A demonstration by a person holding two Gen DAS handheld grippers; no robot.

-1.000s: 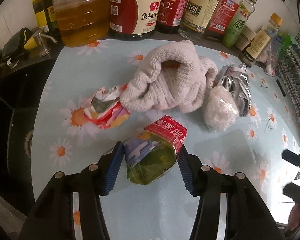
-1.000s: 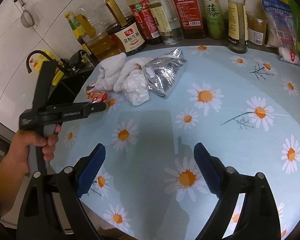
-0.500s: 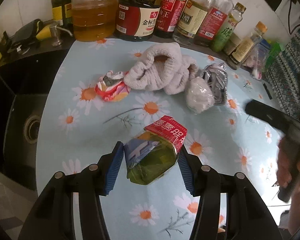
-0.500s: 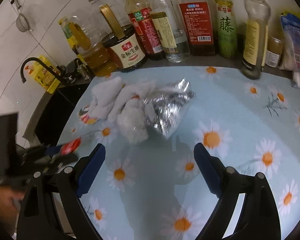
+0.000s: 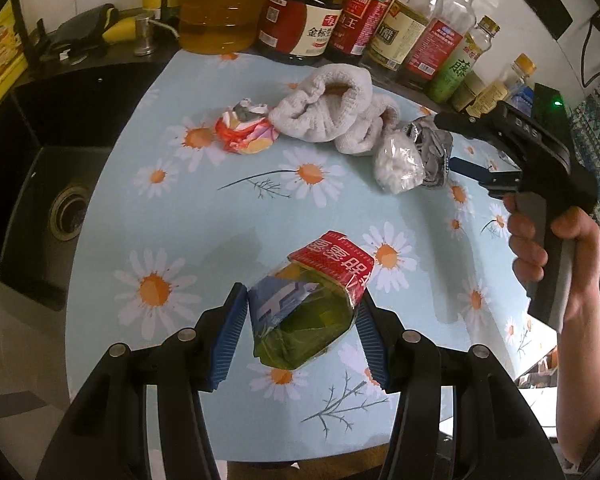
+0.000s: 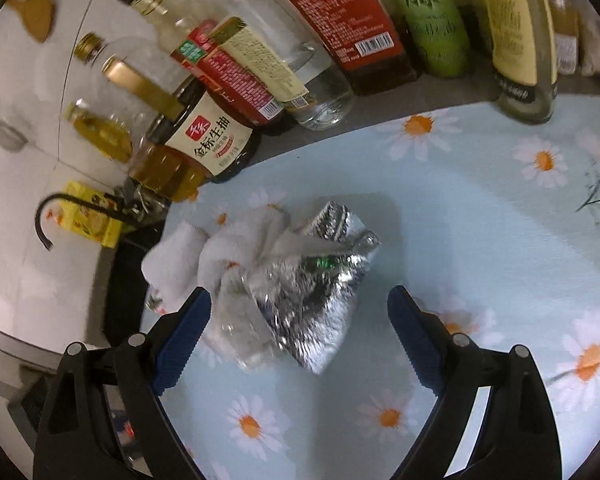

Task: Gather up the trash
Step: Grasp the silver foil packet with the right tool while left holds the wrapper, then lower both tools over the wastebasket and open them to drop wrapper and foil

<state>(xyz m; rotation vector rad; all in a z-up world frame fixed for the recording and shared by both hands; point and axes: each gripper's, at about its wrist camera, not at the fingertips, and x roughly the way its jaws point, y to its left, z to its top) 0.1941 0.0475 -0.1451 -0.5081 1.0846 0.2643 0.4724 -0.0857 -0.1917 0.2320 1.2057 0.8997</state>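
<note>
My left gripper [image 5: 300, 332] is shut on a crumpled green and red snack wrapper [image 5: 312, 304] and holds it above the table. My right gripper [image 6: 298, 344] is open, its jaws either side of a silver foil bag [image 6: 320, 292] and a clear crumpled plastic bag [image 6: 240, 336]; it also shows in the left wrist view [image 5: 466, 168] right beside the foil bag [image 5: 434, 150]. A red and white crumpled wrapper [image 5: 244, 134] lies on the daisy tablecloth [image 5: 204, 208] next to a pinkish towel [image 5: 332, 112].
Several oil and sauce bottles [image 5: 300, 20] line the back edge. A black sink [image 5: 40, 184] lies left of the table. The towel [image 6: 204, 256] touches the foil bag's left side.
My left gripper has lifted and pulled back with the snack wrapper. My right gripper has moved forward across the table to the foil bag and plastic bag.
</note>
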